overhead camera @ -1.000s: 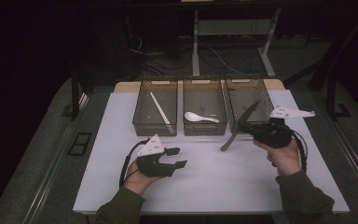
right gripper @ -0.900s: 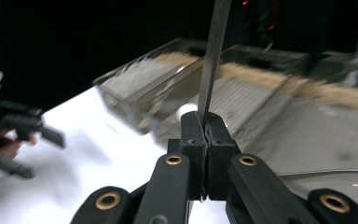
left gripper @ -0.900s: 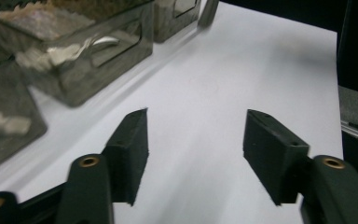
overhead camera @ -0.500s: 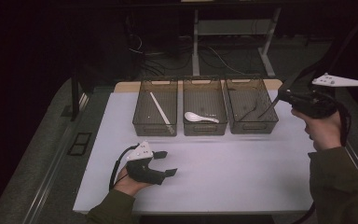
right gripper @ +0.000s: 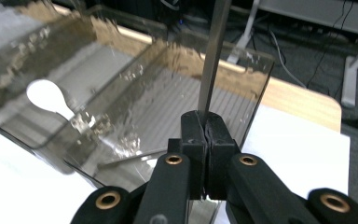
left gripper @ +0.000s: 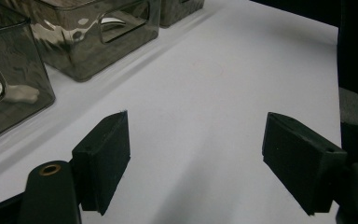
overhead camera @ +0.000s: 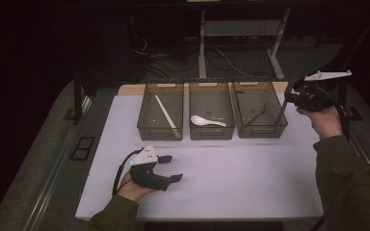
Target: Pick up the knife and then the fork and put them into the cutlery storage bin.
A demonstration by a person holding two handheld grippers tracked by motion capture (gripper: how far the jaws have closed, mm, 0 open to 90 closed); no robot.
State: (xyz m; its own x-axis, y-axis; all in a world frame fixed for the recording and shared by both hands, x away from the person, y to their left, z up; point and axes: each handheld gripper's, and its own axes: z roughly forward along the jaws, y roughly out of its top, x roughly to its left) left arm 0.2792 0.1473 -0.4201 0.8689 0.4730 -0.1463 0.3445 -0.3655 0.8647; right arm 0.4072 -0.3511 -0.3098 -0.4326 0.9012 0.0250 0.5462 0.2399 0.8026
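The right gripper, raised at the far right edge of the white worktop, has its black fingers pressed tight on a thin flat grey metal utensil. The right gripper view shows the utensil rising straight up from between the pads; what kind of utensil it is I cannot tell. In the high view it hangs as a slim dark strip just outside the right wall of the rightmost smoky transparent plastic bin, which holds another thin dark utensil.

The left gripper rests low over the near left part of the worktop, well apart from the bins. Its fingers have just been opening and stand wide, with bare white surface between them.

The middle smoky bin holds a white ceramic soup spoon, and the left smoky bin holds a pale slender stick lying diagonally
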